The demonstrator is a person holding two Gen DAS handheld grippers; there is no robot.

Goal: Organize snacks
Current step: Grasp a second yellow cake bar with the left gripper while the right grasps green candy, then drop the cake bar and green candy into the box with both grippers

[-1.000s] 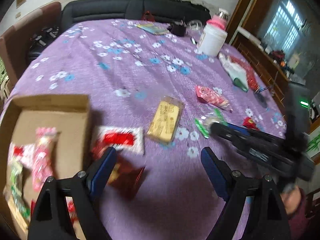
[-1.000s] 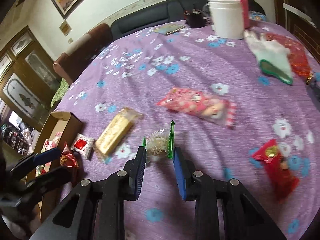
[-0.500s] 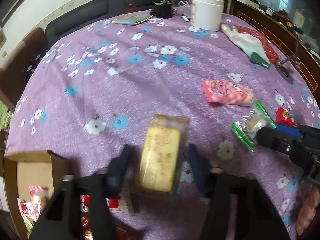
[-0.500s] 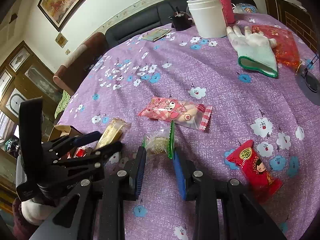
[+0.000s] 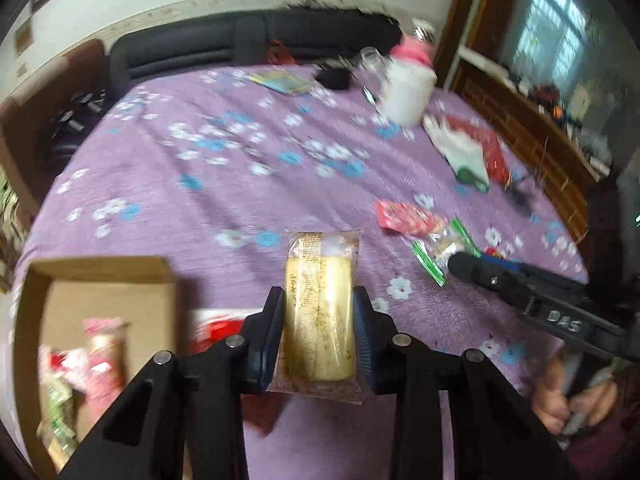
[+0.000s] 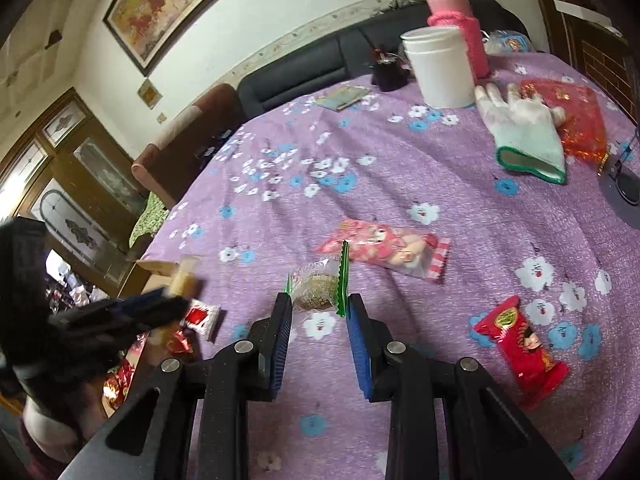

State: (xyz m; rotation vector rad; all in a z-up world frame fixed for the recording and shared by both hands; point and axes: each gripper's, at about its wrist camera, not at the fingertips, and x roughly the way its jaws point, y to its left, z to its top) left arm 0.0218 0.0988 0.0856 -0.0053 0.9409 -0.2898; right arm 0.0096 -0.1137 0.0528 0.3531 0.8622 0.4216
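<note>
Nearby, cardboard box (image 5: 100,280); pink packet (image 6: 384,250) beyond.

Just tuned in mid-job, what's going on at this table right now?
A person is sorting snacks with two handheld grippers. The left gripper is shut on a yellow cake packet, held above the purple tablecloth, near the cardboard box that already holds several snacks. The right gripper is clamped on a small green-edged cookie packet. A pink snack bag and a red packet still lie loose.
</note>
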